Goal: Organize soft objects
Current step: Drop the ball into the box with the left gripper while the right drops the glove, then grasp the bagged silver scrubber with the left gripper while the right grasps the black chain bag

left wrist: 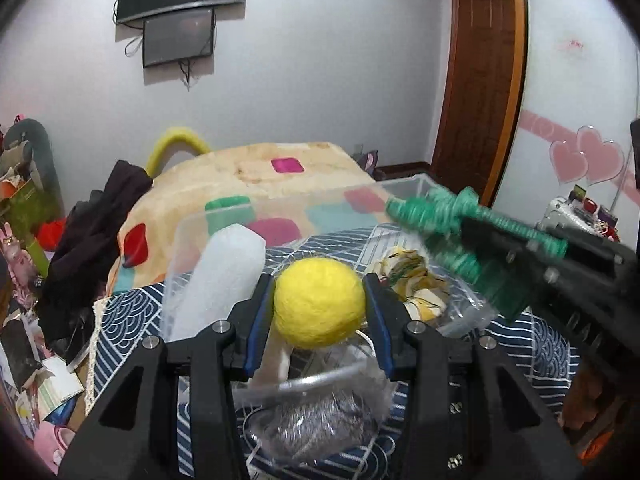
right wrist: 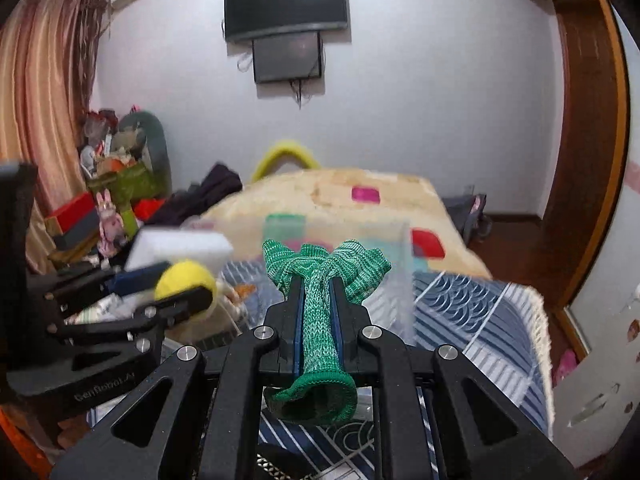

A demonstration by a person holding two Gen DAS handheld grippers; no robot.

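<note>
My left gripper (left wrist: pixel 319 304) is shut on a yellow felt ball (left wrist: pixel 319 303) and holds it over a clear plastic bin (left wrist: pixel 188 240). The bin holds a white foam block (left wrist: pixel 218 280) and a yellow-white cloth bundle (left wrist: pixel 412 280). My right gripper (right wrist: pixel 317 284) is shut on a green knitted glove (right wrist: pixel 322 280), held above the bin's right side; the glove also shows in the left wrist view (left wrist: pixel 440 216). The left gripper with the ball shows in the right wrist view (right wrist: pixel 186 280).
The bin sits on a blue patterned cloth (right wrist: pixel 480 312). A bed with a cream blanket (left wrist: pixel 280 176) lies behind. A crumpled clear bag (left wrist: pixel 320 420) lies below the left gripper. Dark clothes (left wrist: pixel 92 248) and clutter are at the left.
</note>
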